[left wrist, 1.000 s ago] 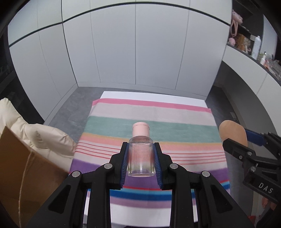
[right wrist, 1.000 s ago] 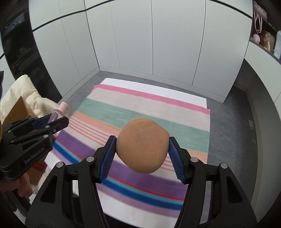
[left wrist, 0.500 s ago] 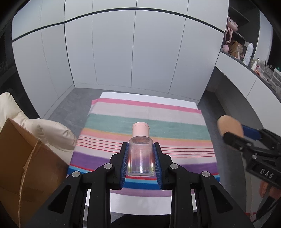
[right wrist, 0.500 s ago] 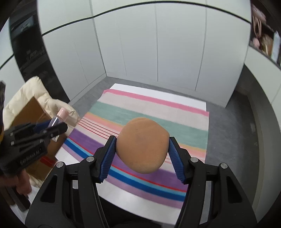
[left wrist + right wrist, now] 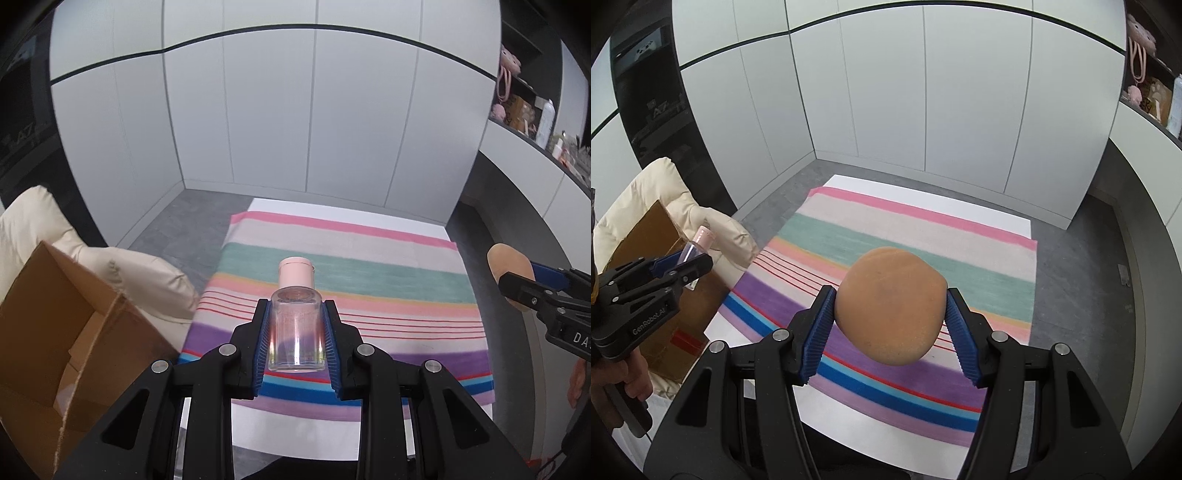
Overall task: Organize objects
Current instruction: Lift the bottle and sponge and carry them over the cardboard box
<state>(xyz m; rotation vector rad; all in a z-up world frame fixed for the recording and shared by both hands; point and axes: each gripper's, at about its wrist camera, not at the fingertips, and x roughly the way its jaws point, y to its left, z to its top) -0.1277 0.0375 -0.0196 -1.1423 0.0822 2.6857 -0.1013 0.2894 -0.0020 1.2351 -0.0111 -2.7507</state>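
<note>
My left gripper (image 5: 296,334) is shut on a clear bottle with a pink cap (image 5: 296,325), held high above the striped cloth (image 5: 369,273). It also shows in the right wrist view (image 5: 687,263), with the bottle (image 5: 698,242) above the cardboard box's edge. My right gripper (image 5: 889,314) is shut on a round tan sponge (image 5: 890,308), held above the cloth (image 5: 979,266). In the left wrist view the sponge (image 5: 511,267) shows at the right edge.
An open cardboard box (image 5: 55,332) sits at the left on a cream cushion (image 5: 140,273). White cupboard doors (image 5: 295,110) stand behind. A counter with small items (image 5: 535,129) runs along the right. Grey floor (image 5: 1082,280) surrounds the cloth.
Both grippers have risen and pulled back from the cloth, which looks smaller and lower. The cardboard box has come further into view at the left. Both grips are unchanged.
</note>
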